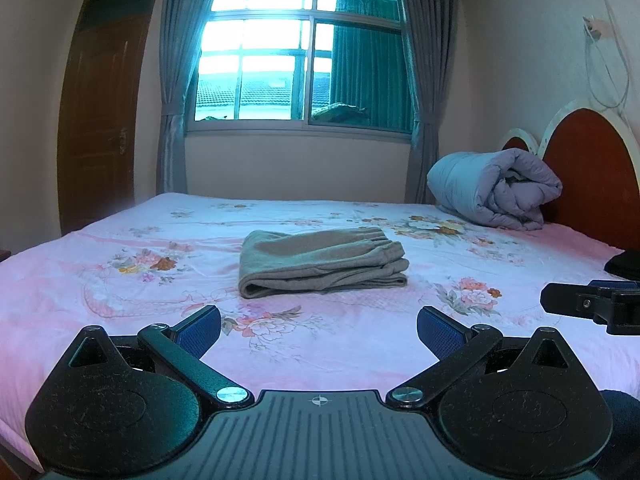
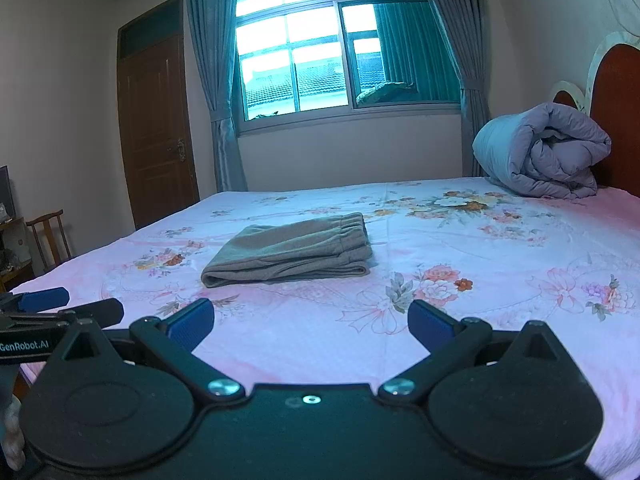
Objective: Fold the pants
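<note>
Folded pants (image 1: 322, 261) lie unobstructed mid-bed, rolled quilt (image 1: 494, 189) well apart.

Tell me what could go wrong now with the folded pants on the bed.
The grey pants look already folded, and both the left gripper and the right gripper are open and apart from them. Gripping them again might undo the layers. The loose waistband end could also slide open on the smooth floral bedsheet.
</note>
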A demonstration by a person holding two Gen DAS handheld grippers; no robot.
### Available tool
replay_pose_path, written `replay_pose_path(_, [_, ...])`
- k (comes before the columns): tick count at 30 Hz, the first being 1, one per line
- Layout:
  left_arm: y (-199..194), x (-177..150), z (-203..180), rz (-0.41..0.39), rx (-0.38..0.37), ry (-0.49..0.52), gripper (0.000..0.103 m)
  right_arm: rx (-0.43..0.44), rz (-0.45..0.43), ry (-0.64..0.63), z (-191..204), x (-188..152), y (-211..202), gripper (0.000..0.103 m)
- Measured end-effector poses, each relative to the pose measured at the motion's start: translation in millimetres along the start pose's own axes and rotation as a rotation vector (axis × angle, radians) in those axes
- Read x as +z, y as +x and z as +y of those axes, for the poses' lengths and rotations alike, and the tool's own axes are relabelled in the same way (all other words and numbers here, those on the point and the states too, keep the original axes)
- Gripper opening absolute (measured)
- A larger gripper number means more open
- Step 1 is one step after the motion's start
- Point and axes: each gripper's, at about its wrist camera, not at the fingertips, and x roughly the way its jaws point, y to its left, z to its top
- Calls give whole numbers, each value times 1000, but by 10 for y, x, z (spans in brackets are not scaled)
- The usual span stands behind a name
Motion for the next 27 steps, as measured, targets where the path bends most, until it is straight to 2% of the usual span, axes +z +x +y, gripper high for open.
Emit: replay_pose_path(27, [33,3,7,7,-10,10,103,0,0,2,1,4,-3,97])
